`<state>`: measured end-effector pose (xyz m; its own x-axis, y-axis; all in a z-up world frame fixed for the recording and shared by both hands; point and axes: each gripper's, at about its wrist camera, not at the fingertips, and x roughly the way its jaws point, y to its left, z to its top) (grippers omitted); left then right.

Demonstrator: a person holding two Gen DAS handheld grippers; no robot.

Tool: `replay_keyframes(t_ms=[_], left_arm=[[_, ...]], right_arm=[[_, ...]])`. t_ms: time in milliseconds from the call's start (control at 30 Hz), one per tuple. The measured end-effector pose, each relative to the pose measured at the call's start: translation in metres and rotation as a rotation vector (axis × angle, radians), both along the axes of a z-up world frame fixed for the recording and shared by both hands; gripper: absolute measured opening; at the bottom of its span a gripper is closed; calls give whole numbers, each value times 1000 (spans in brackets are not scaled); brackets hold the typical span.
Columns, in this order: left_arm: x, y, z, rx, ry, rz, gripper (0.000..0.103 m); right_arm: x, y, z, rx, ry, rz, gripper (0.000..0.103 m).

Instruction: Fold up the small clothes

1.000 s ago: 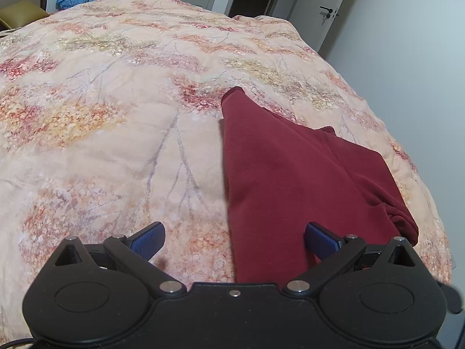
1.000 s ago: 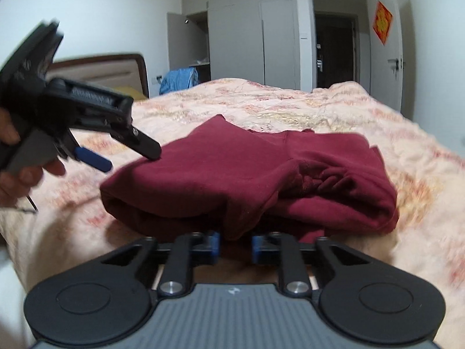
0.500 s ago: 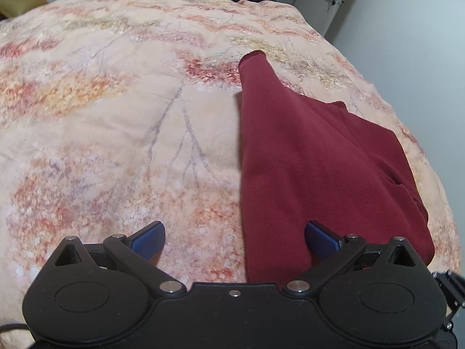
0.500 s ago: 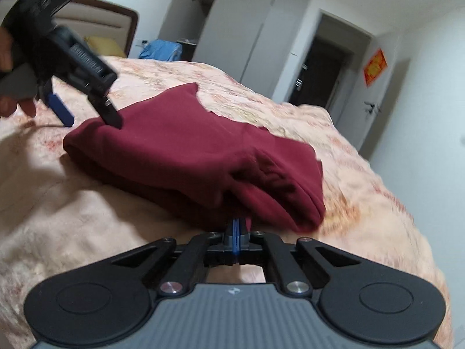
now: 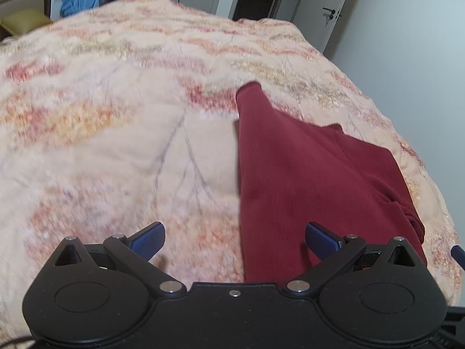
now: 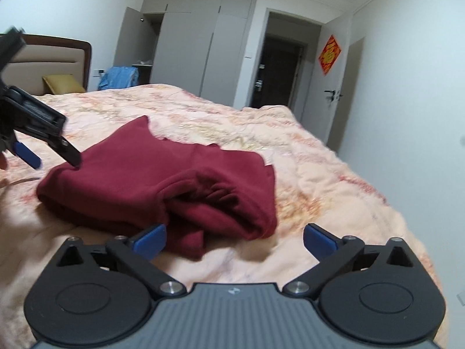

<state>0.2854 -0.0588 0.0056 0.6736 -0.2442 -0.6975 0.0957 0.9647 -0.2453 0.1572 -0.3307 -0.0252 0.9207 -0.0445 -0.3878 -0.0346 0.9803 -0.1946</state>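
Soft matt dark-red knit garment (image 6: 162, 180) on a floral peach cotton quilt (image 5: 116, 145); matt black plastic gripper (image 6: 234, 237), blue pads.

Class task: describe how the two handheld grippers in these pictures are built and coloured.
The left gripper and the right gripper share one build: a matte black body with two round discs, black linkage arms with silver pivot pins, and blue fingers. The right gripper's top plate is grey and ribbed, with a small pale logo. A thin dark cable shows at the left gripper's lower left corner.
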Motion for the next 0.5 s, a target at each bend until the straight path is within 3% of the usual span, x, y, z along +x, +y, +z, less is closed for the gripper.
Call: replay_keyframes(t_ms=[500], left_arm=[[16, 2, 3, 30, -9, -2, 102]], right_arm=[[23, -41, 0, 126, 35, -168, 103]])
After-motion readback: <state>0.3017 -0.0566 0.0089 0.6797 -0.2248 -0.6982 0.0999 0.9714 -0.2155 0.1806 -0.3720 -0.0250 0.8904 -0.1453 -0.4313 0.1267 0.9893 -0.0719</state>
